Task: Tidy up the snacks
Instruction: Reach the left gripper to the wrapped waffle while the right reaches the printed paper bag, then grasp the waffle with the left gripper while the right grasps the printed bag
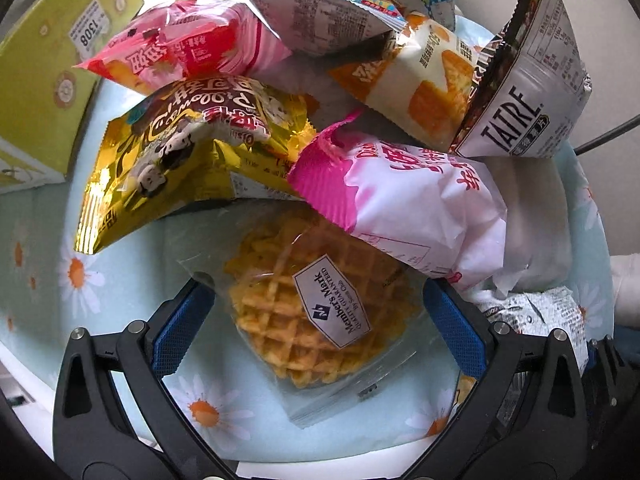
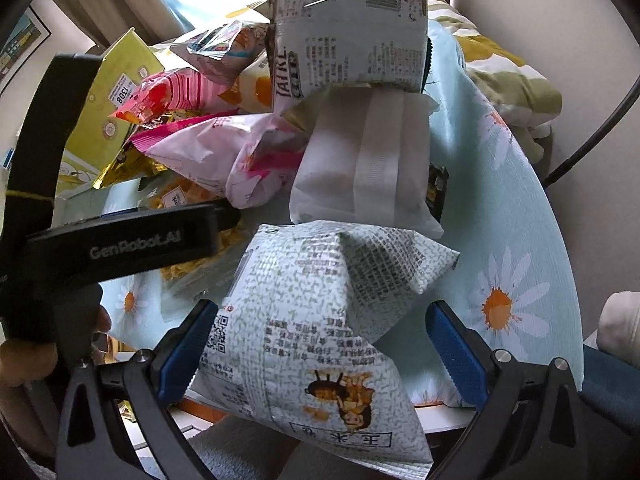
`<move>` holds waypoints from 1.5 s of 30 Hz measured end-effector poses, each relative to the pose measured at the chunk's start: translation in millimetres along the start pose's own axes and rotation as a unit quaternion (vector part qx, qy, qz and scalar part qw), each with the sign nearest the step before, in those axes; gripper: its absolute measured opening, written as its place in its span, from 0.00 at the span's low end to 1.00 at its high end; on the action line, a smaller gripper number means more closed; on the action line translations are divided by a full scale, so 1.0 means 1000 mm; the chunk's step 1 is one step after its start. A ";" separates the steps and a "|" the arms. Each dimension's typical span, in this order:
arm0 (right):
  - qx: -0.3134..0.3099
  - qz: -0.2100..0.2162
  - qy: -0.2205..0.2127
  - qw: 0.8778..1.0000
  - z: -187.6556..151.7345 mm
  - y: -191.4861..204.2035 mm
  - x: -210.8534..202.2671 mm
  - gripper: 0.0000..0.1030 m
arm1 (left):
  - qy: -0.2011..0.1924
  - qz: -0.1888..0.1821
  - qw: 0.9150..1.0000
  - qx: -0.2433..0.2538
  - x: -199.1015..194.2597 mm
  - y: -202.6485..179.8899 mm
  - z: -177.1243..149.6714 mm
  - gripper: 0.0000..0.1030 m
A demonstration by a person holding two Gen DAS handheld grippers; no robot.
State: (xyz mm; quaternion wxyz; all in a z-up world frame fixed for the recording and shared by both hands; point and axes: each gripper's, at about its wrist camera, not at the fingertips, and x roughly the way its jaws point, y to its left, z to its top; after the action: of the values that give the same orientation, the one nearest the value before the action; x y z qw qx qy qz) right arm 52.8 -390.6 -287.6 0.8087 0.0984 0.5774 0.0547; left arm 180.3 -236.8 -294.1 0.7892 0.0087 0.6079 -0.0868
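Between the wide-open jaws of the left gripper (image 1: 320, 328) lies a clear-wrapped waffle packet (image 1: 316, 320), flat on the daisy-print cloth (image 1: 84, 276) of the tabletop, its far end tucked under a gold packet (image 1: 192, 152) and a pink-and-white packet (image 1: 404, 204). To take it cleanly, I judge the jaws should close on the near free end and draw it toward the near edge, so the heap above does not tumble. The right gripper (image 2: 320, 348) also stands open, a pale speckled corn-snack bag (image 2: 320, 320) between its blue pads, not clearly pinched. Farther off the pile climbs to a silver bag (image 1: 524, 92); a green box (image 1: 60, 60) stands far left. Beyond are curtains and a plain wall.
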 end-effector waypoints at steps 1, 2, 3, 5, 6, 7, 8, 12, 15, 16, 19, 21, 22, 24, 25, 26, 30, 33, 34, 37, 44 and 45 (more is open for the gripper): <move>-0.002 0.000 0.000 1.000 0.000 0.000 0.000 1.00 | 0.000 0.002 1.000 -0.001 0.001 -0.002 0.002 1.00; -0.003 0.000 0.000 1.000 0.000 0.000 0.000 1.00 | 0.001 0.002 1.000 -0.003 0.001 -0.003 0.002 1.00; -0.004 0.001 0.000 1.000 0.000 0.000 0.001 1.00 | 0.004 0.006 1.000 -0.006 0.003 -0.004 0.002 1.00; -0.004 0.002 0.001 1.000 0.000 0.000 0.001 1.00 | 0.008 0.012 1.000 -0.006 0.008 -0.004 0.002 1.00; -0.005 0.002 0.001 1.000 0.000 0.000 0.002 1.00 | 0.008 0.011 1.000 -0.009 0.010 -0.005 0.001 1.00; -0.006 0.001 0.001 1.000 0.001 0.000 0.002 1.00 | 0.006 0.011 1.000 -0.013 0.016 -0.004 -0.002 1.00; -0.006 0.001 0.001 1.000 0.001 0.000 0.003 1.00 | 0.005 0.011 1.000 -0.015 0.017 -0.001 -0.001 1.00; -0.008 -0.001 0.002 1.000 0.000 0.002 0.004 1.00 | -0.004 -0.001 1.000 -0.016 0.021 -0.002 -0.012 0.88; -0.009 -0.004 0.002 1.000 0.000 0.004 0.005 1.00 | -0.008 -0.003 1.000 -0.009 0.019 -0.004 -0.016 0.84; -0.010 -0.006 0.002 1.000 0.000 0.005 0.006 1.00 | -0.009 -0.004 1.000 -0.007 0.020 -0.004 -0.017 0.83; -0.011 -0.007 0.002 1.000 0.000 0.006 0.007 1.00 | -0.013 -0.011 1.000 -0.005 0.018 -0.002 -0.020 0.79; -0.010 -0.007 0.002 1.000 -0.001 0.006 0.007 1.00 | -0.013 -0.008 1.000 -0.003 0.015 0.003 -0.027 0.78; -0.010 -0.008 0.002 1.000 -0.002 0.006 0.007 1.00 | -0.013 -0.008 1.000 -0.004 0.014 0.006 -0.030 0.77; -0.010 -0.009 0.002 1.000 -0.002 0.006 0.007 1.00 | -0.010 -0.007 1.000 -0.006 0.015 0.010 -0.035 0.77; -0.010 -0.010 0.002 1.000 -0.003 0.006 0.007 1.00 | -0.010 -0.007 1.000 -0.007 0.019 0.013 -0.038 0.77; -0.011 -0.011 0.002 1.000 -0.002 0.007 0.008 1.00 | -0.009 -0.007 1.000 -0.008 0.019 0.016 -0.041 0.77; -0.007 -0.008 0.002 1.000 -0.004 0.008 0.008 0.90 | -0.007 -0.005 1.000 -0.013 0.021 0.028 -0.049 0.77; -0.006 -0.001 0.009 1.000 -0.005 0.012 0.011 0.77 | -0.009 -0.005 1.000 -0.018 0.023 0.033 -0.049 0.77; -0.007 -0.002 0.009 1.000 -0.004 0.013 0.010 0.75 | -0.009 -0.005 1.000 -0.019 0.023 0.034 -0.050 0.77; -0.008 -0.003 0.013 1.000 -0.005 0.015 0.010 0.70 | -0.010 -0.009 1.000 -0.026 0.020 0.039 -0.053 0.77; -0.014 0.012 0.006 1.000 -0.007 0.030 -0.004 0.68 | -0.031 -0.015 0.999 -0.039 0.002 0.041 -0.055 0.77; -0.016 0.016 0.002 1.000 -0.007 0.034 -0.008 0.68 | -0.035 -0.015 0.998 -0.041 -0.004 0.044 -0.057 0.77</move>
State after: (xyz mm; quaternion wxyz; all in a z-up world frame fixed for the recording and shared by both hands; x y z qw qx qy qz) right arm 44.5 -358.9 -274.4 0.8080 0.0940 0.5765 0.0769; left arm 131.8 -185.9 -309.4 0.8081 -0.0358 0.5833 -0.0740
